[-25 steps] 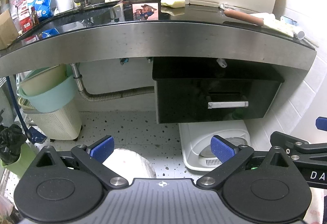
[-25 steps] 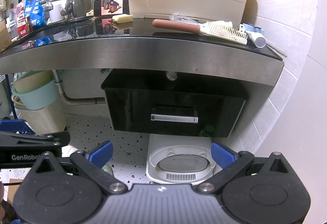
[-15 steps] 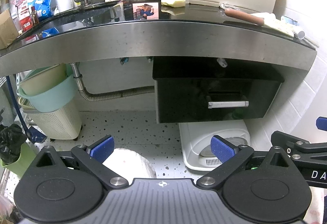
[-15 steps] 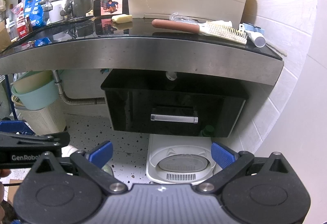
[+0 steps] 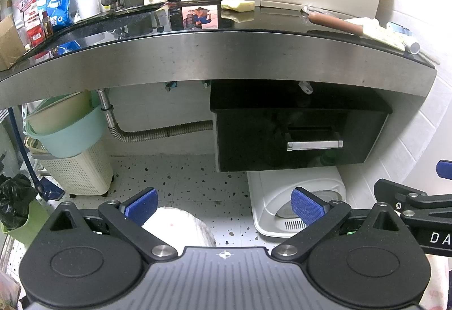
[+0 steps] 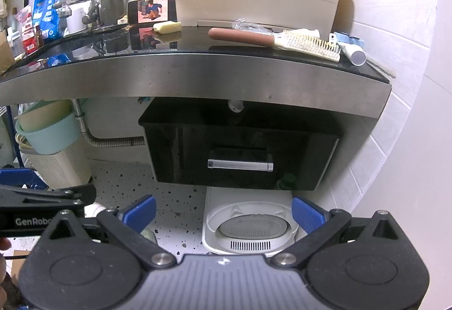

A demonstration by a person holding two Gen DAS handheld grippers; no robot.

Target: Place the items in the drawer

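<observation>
Both grippers are held low before the counter, tilted downward. The left gripper (image 5: 223, 206) is seen with its jaws spread wide and empty; the right gripper (image 6: 224, 211) likewise, nothing between its pads. One black drawer (image 6: 240, 151) is found above and ahead of the right jaws, closed, with one metal handle (image 6: 240, 164). Higher, on the countertop (image 6: 197, 69), one brush (image 6: 271, 41), one soap bar (image 6: 166, 26) and one tube (image 6: 351, 51) are counted.
</observation>
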